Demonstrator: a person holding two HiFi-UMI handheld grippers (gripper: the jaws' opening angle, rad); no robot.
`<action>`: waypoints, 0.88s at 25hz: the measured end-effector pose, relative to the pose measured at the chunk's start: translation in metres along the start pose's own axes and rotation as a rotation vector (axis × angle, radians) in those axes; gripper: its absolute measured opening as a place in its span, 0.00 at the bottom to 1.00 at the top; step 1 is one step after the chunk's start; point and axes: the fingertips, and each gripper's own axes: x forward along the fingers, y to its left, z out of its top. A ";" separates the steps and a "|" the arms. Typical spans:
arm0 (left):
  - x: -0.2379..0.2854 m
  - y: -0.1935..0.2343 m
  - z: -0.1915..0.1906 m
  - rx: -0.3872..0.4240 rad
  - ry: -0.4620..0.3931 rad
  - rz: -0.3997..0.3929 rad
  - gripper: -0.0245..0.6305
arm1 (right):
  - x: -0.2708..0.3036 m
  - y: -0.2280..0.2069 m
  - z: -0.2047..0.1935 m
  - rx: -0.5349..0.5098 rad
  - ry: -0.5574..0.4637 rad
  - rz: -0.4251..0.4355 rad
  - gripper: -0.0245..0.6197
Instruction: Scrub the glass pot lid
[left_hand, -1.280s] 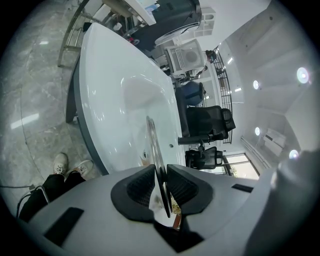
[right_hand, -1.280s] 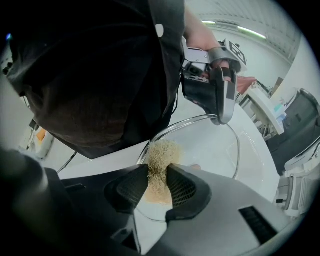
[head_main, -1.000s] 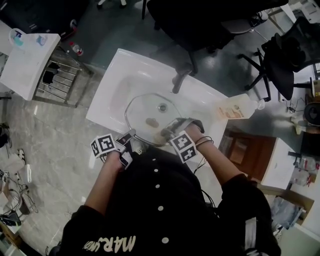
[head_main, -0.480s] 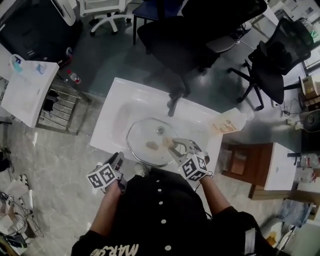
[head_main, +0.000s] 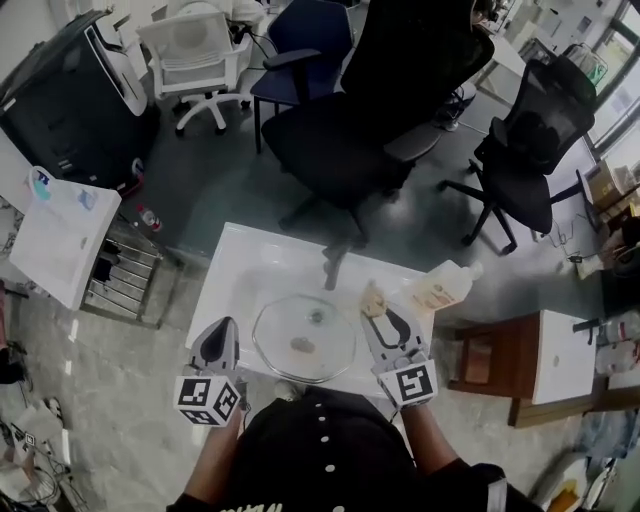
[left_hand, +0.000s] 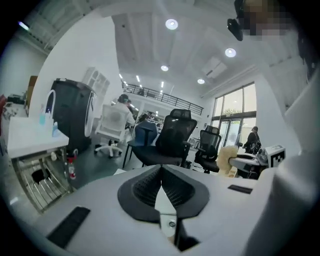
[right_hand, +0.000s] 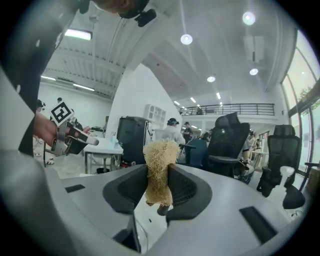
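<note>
Glass pot lid in sink, head view only; bottle label unreadable. L gripper just closed, empty; R gripper pinches loofah.

Open office hall. Ceiling white and sloped, with recessed round lights switched on. Tall windows on the far side let in daylight. A railed mezzanine runs along the far wall.

Floor: dark grey-green beyond the white basin unit, pale marbled tile off its left edge.

Furniture:
- Large black office chair just behind the unit's far edge.
- Second black chair off the far right corner.
- Blue chair and white chair further back.
- Black cabinet beyond the white chair, far left.
- White table with a wire rack beside it, left of the unit.
- Brown wooden cabinet near the unit's right edge.
</note>
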 end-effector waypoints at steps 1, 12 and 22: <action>0.000 -0.005 0.008 0.024 -0.013 -0.008 0.08 | -0.005 -0.007 0.008 0.011 -0.021 -0.030 0.25; -0.001 -0.018 0.029 0.137 -0.063 -0.036 0.08 | -0.059 -0.062 0.046 0.035 -0.146 -0.222 0.25; -0.003 -0.033 0.029 0.197 -0.057 -0.046 0.08 | -0.058 -0.055 0.054 0.050 -0.172 -0.214 0.25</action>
